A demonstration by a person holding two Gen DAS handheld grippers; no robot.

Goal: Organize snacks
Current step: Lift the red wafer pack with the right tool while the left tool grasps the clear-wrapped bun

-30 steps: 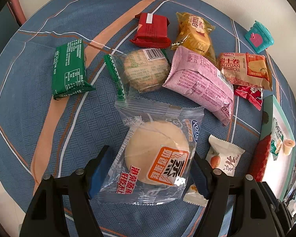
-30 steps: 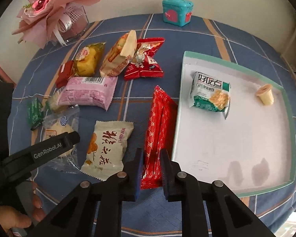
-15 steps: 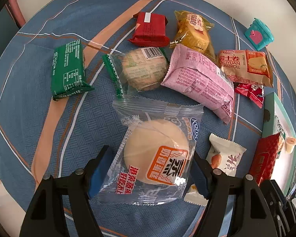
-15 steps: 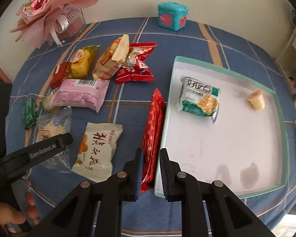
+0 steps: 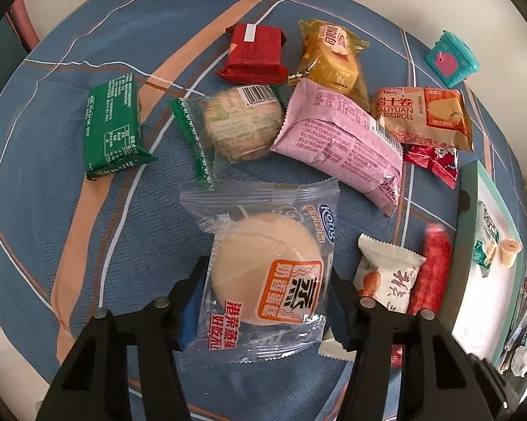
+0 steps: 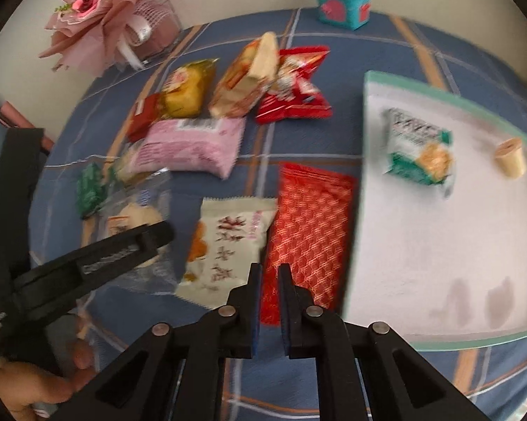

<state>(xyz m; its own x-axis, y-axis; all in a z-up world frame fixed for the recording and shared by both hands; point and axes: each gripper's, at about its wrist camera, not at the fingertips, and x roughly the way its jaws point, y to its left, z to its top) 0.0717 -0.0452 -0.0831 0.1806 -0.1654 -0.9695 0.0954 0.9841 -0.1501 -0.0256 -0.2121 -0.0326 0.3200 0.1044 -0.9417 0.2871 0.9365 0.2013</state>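
Left gripper (image 5: 265, 301) just closed onto clear bun packet (image 5: 263, 273), right gripper (image 6: 270, 301) shut, empty, beside tray (image 6: 365, 105) edge.

Both wrist views steeply downward, close

Right wrist view motion-blurred throughout

The left gripper (image 5: 265, 298) has just been closing its jaws, which now press the sides of the clear-wrapped steamed cake (image 5: 267, 277) that earlier lay loose between them. The long red packet (image 6: 309, 231), standing on edge a second ago beside the tray (image 6: 365, 189), now lies flat on the bench.
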